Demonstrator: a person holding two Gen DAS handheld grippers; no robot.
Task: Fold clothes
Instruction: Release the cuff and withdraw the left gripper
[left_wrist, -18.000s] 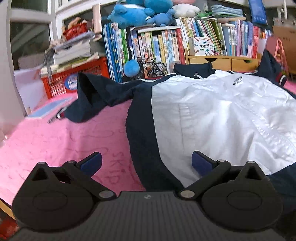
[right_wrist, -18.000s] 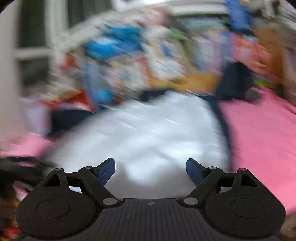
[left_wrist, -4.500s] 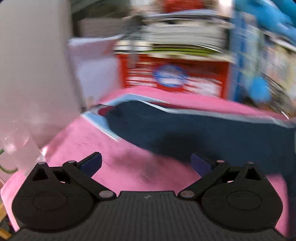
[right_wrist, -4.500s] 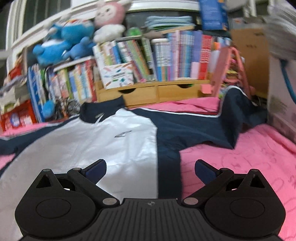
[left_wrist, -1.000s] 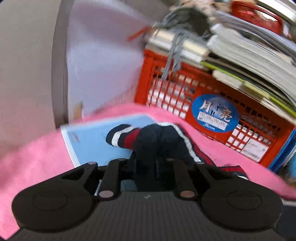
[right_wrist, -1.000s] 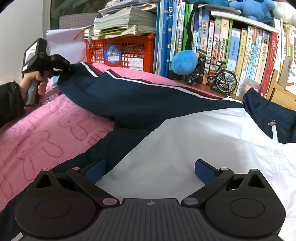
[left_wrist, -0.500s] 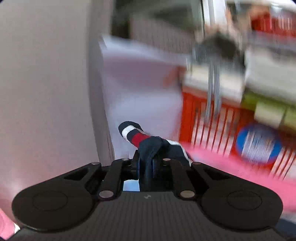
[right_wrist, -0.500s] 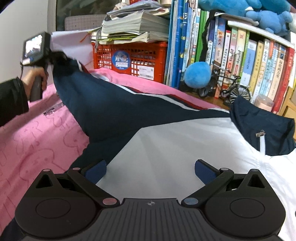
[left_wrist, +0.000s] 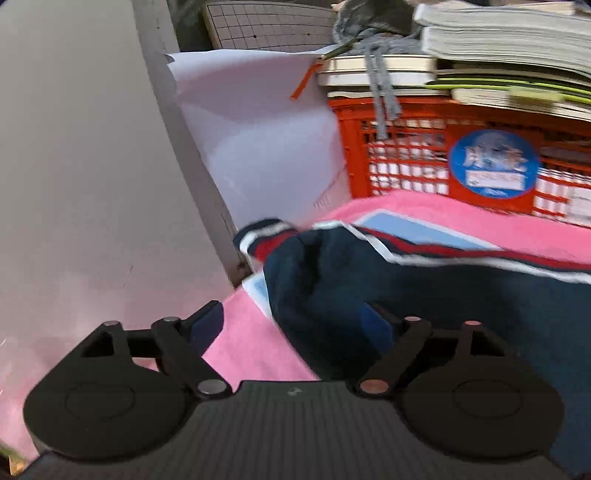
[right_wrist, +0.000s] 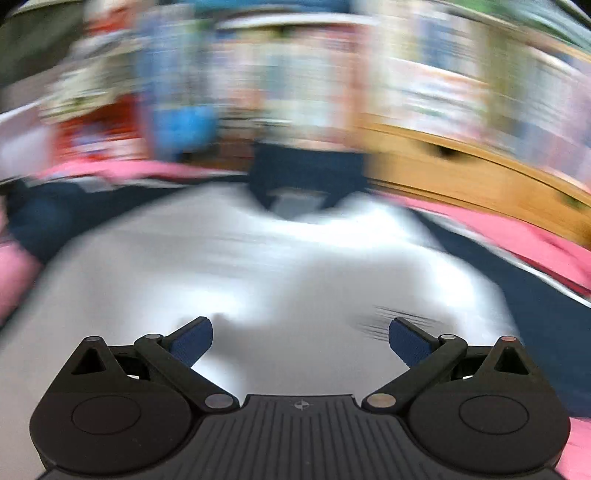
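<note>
The left gripper (left_wrist: 293, 325) is opening its fingers (left_wrist: 207, 325) over the pink blanket (left_wrist: 255, 354), and the navy sleeve (left_wrist: 369, 280) of the jacket is lying between them with neither pad pressing on it. The sleeve's striped cuff (left_wrist: 264, 236) is pointing toward a white sheet of paper (left_wrist: 258, 147) that is leaning beside a red crate (left_wrist: 424, 158), which is carrying a stack of books (left_wrist: 498, 44). A light blue booklet (left_wrist: 413, 229) is peeking out from under the sleeve. In the right wrist view, heavily blurred, the right gripper (right_wrist: 300, 341) is hovering with its fingers (right_wrist: 192, 341) spread wide and nothing between them, above the jacket's white body (right_wrist: 258, 266). Farther off, the navy collar (right_wrist: 306, 173) is lying before a wooden drawer unit (right_wrist: 461, 173).
</note>
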